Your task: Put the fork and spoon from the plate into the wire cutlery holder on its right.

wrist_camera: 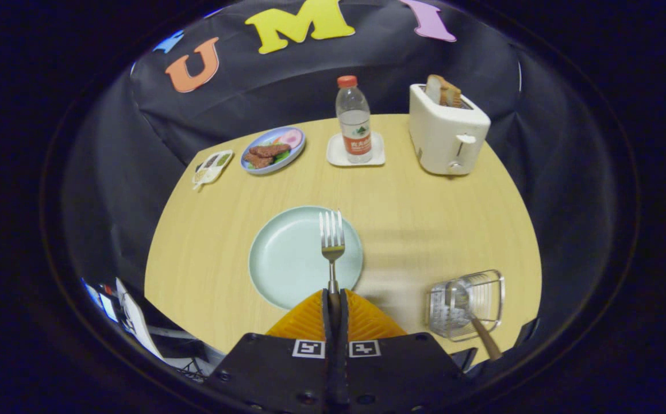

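Dim booth, soft overhead light on table (pixel 424 218). Faint shadows, mild glare on wire cutlery holder (pixel 466 305). Heavy fisheye bend toward edges, center pretty sharp.

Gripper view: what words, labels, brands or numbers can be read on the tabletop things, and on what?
Clear plastic bottle with red cap: red label print too blurred to read.
Small white packet: marks too small to read.
Gripper, shut on the metal fork: square black-and-white markers, no words.
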{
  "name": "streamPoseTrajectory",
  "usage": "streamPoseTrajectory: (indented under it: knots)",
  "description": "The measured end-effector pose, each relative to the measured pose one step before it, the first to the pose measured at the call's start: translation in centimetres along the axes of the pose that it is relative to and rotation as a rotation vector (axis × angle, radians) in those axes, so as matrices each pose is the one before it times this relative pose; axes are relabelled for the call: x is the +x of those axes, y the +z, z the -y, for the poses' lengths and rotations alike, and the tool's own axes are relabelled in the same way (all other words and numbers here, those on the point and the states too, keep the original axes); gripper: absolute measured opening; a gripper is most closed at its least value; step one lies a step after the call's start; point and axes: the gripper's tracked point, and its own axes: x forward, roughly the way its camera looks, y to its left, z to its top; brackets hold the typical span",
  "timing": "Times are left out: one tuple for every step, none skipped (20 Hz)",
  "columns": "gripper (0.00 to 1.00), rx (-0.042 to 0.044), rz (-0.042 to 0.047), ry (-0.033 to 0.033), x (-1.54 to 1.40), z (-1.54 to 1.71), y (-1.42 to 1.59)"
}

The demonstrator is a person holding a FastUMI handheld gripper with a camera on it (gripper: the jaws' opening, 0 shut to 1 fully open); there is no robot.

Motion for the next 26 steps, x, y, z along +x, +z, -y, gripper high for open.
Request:
streamPoseTrajectory:
  knots:
    - [0.01,0.00024,-0.00685,-0.01153,-1.264,1.839,0.327]
    - [0.00,-0.01243,-0.01350,-0.01314,-1.202,1.905,0.064]
    - [0.00,-0.00301,-0.01729,-0.00995,-1.057,1.793,-0.233]
    - [0.01,0.00421,-0.02125,-0.00736,-0.843,1.638,-0.382]
    - [0.00,0.01369,-0.02423,-0.00373,-0.708,1.412,-0.584]
    - [0.00,0.01802,-0.02470,0.00096,-0.589,1.166,-0.486]
    - [0.01,0.01609,-0.01944,-0.00006,-0.440,0.995,-0.451]
    - [0.00,0.00924,-0.02243,-0.00568,-0.301,0.934,-0.546]
    - [0.00,0.00746,-0.02508,-0.00348,-0.191,0.897,-0.718]
    - [0.00,0.00579,-0.02536,0.00085,-0.065,0.617,-0.661]
    - [0.01,0.00932,-0.02589,0.00140,0.326,0.403,-0.557]
    - [0.00,0.01431,-0.02395,0.00213,0.204,0.372,-0.383]
    - [0.01,0.01192,-0.01765,0.00502,0.310,0.274,-0.415]
    - [0.01,0.01390,-0.01615,0.00710,0.162,0.099,-0.261]
    - [0.01,0.01082,-0.01118,0.00993,0.197,-0.048,-0.211]
    - [0.01,0.00986,-0.01315,0.00891,0.058,-0.079,-0.163]
    - [0.02,0.00950,-0.00915,0.00553,0.296,-0.029,-0.089]
    - [0.03,0.00904,-0.00966,0.00697,0.201,-0.106,0.097]
    - [0.06,0.01170,-0.00660,0.00723,0.170,-0.175,-0.123]
    - [0.08,0.00700,-0.00070,0.00924,0.102,-0.291,0.105]
    - [0.08,0.01191,0.00022,0.00430,0.020,-0.177,0.030]
    - [0.16,0.00828,0.01556,0.01336,0.002,-0.306,0.457]
    - [0.21,-0.00069,0.01484,0.00831,0.040,-0.305,0.209]
    - [0.29,-0.00339,0.01581,0.00005,-0.073,-0.215,0.283]
    - [0.36,-0.00383,0.02081,0.01110,-0.321,-0.335,0.192]
    - [0.44,-0.00696,0.03018,0.00518,-0.326,-0.447,0.233]
